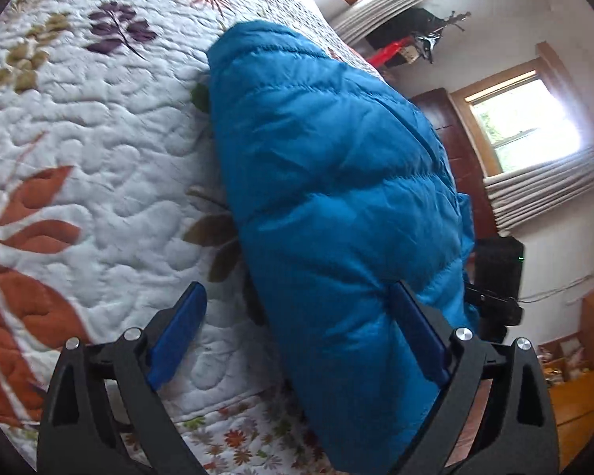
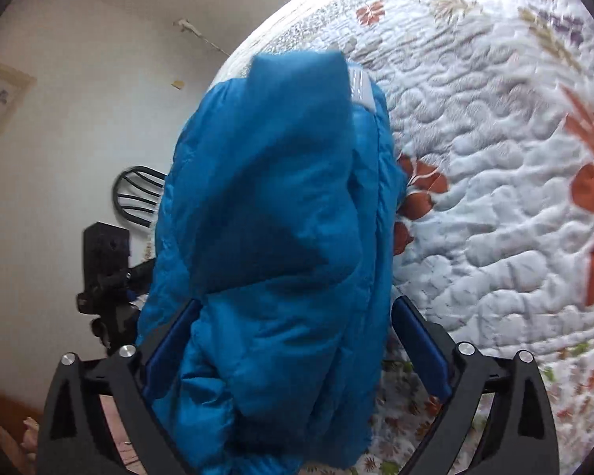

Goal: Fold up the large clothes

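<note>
A blue puffer jacket (image 1: 328, 182) lies bunched in a thick folded bundle on the quilted bed. In the left wrist view my left gripper (image 1: 297, 316) is open; its right pad presses the jacket's side and its left pad is over bare quilt. In the right wrist view the same jacket (image 2: 281, 206) fills the space between the wide-open pads of my right gripper (image 2: 297, 328), with a white label near its far end. The other gripper shows as a black block behind the jacket in each view.
The bed is covered by a white quilt with leaf and flower prints (image 1: 99, 138), also seen in the right wrist view (image 2: 495, 158). Beyond the bed edge are windows with blinds (image 1: 534, 138), a wooden floor (image 1: 582, 396) and a dark chair (image 2: 138, 194).
</note>
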Available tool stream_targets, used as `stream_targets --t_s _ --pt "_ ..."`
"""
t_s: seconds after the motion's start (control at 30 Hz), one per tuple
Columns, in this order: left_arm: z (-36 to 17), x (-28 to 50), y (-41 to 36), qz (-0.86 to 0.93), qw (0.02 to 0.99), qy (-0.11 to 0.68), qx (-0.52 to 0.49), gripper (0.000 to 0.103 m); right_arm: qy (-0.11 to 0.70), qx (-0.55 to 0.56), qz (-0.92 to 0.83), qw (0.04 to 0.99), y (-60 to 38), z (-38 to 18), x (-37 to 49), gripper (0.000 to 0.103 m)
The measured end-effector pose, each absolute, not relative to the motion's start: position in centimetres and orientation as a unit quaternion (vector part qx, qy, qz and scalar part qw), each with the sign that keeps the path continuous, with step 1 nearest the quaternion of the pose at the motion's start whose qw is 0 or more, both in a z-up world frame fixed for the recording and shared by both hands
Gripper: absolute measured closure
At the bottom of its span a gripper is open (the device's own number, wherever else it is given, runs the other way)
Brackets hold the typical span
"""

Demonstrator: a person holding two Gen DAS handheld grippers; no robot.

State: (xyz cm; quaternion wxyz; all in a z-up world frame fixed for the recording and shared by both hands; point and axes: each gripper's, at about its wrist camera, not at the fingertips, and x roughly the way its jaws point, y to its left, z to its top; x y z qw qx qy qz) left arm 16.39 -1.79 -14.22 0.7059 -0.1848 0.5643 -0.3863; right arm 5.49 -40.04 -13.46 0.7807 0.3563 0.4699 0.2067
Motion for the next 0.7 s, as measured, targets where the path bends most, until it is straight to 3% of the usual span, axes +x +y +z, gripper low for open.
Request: stream_targets --t_s 0.23,0.33,0.53,0.7 --pt "-16.1 16.2 -5.8 -0.46 0.651 0.57 -0.197 0.006 0.456 0.362 0.241 0.777 -38.8 -14.2 6.9 0.003" --pt "-16.0 16.0 -7.1 -0.467 0.653 0.565 -0.19 0.007 0.451 0.36 0.244 0.779 -38.4 -14.1 6.9 0.009" --pt "-14.0 14.8 -7.4 -0.48 0.676 0.528 -0.186 0.039 0.429 0.341 0.247 0.8 -37.1 -13.1 6.1 0.032" --pt "-12.2 14.4 -7.9 -0.481 0.697 0.501 -0.179 0.043 0.409 0.317 0.248 0.819 -34.8 -10.7 5.9 0.043"
